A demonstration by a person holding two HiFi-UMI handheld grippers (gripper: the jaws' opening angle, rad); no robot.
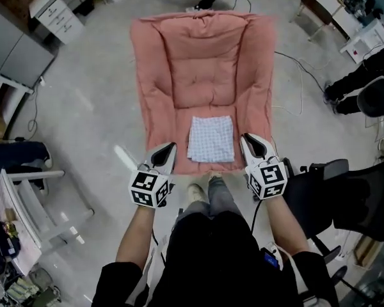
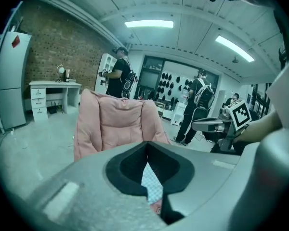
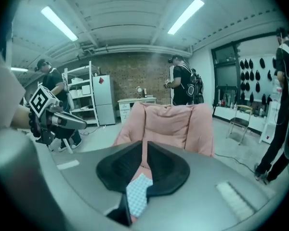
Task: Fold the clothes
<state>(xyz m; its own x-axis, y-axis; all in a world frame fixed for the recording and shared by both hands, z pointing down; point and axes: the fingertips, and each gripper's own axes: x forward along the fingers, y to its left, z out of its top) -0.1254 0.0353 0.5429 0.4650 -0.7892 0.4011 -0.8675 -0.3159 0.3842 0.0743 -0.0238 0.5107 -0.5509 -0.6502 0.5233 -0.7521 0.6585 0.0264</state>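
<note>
A small folded blue-and-white checked cloth (image 1: pixel 210 137) lies flat on the near part of a large pink padded lounger (image 1: pixel 201 56) spread on the floor. My left gripper (image 1: pixel 169 148) hovers just left of the cloth and my right gripper (image 1: pixel 246 139) just right of it, both clear of the fabric. In the left gripper view the jaws of the left gripper (image 2: pixel 146 146) meet, with the cloth (image 2: pixel 151 184) showing beyond them. The right gripper (image 3: pixel 145 146) also has its jaws together, the cloth (image 3: pixel 137 194) lying past them in front of the lounger's raised back (image 3: pixel 171 121).
My own feet (image 1: pixel 205 192) stand at the lounger's near edge. A black office chair (image 1: pixel 320 184) is close on the right and a white frame (image 1: pixel 25 203) on the left. Cables (image 1: pixel 294 75) trail over the grey floor. Several people stand around the room.
</note>
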